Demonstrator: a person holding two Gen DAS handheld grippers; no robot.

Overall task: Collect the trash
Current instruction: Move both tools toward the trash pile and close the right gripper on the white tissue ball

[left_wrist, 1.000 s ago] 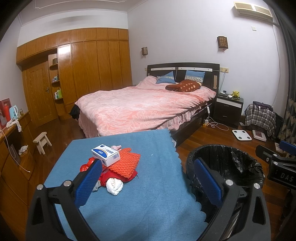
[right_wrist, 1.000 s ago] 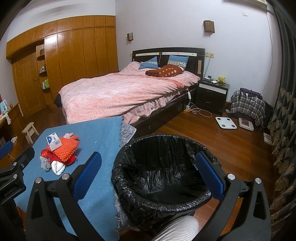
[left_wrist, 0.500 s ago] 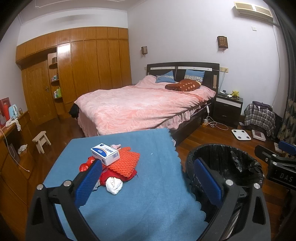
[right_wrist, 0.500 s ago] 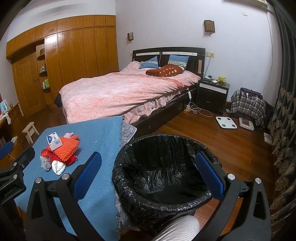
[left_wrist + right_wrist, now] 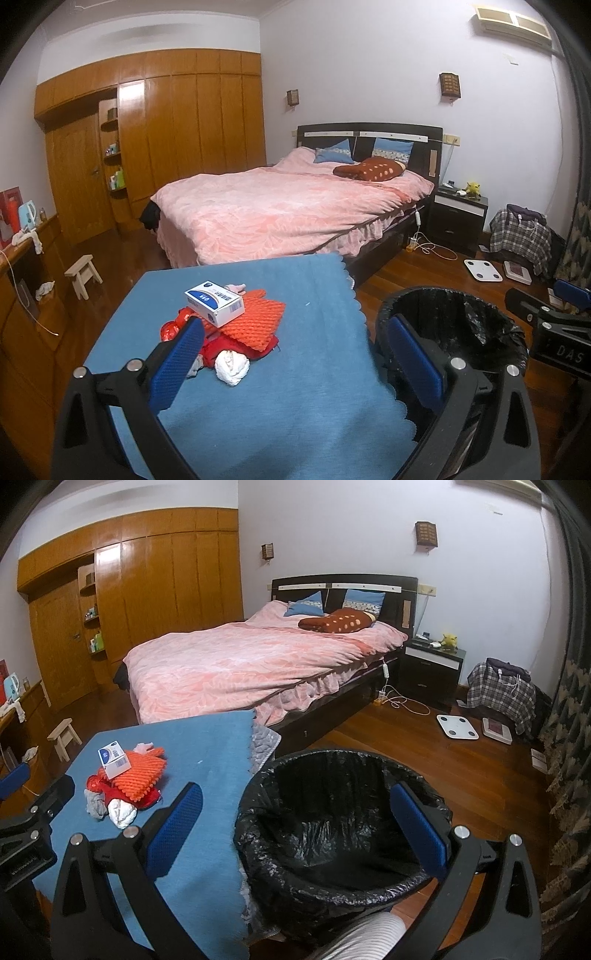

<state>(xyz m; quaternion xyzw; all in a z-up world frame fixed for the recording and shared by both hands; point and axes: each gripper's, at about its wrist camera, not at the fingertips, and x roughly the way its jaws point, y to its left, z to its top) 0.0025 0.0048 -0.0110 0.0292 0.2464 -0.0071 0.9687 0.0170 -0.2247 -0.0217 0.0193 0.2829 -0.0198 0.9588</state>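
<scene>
Both the left gripper [image 5: 295, 358] and right gripper [image 5: 299, 827] are hovering spread and empty, collecting not begun, the trash pile [image 5: 225, 328] lying at eleven o'clock, the bin [image 5: 340, 827] waiting rightward, calling for a reach

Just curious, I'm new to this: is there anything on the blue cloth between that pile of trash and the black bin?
Nothing: in the right wrist view, bare blue cloth runs from the trash pile to the bin.

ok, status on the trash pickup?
Left gripper open, empty; right gripper open over the bin. Trash pile untouched on the blue cloth. Path looks clear.
</scene>
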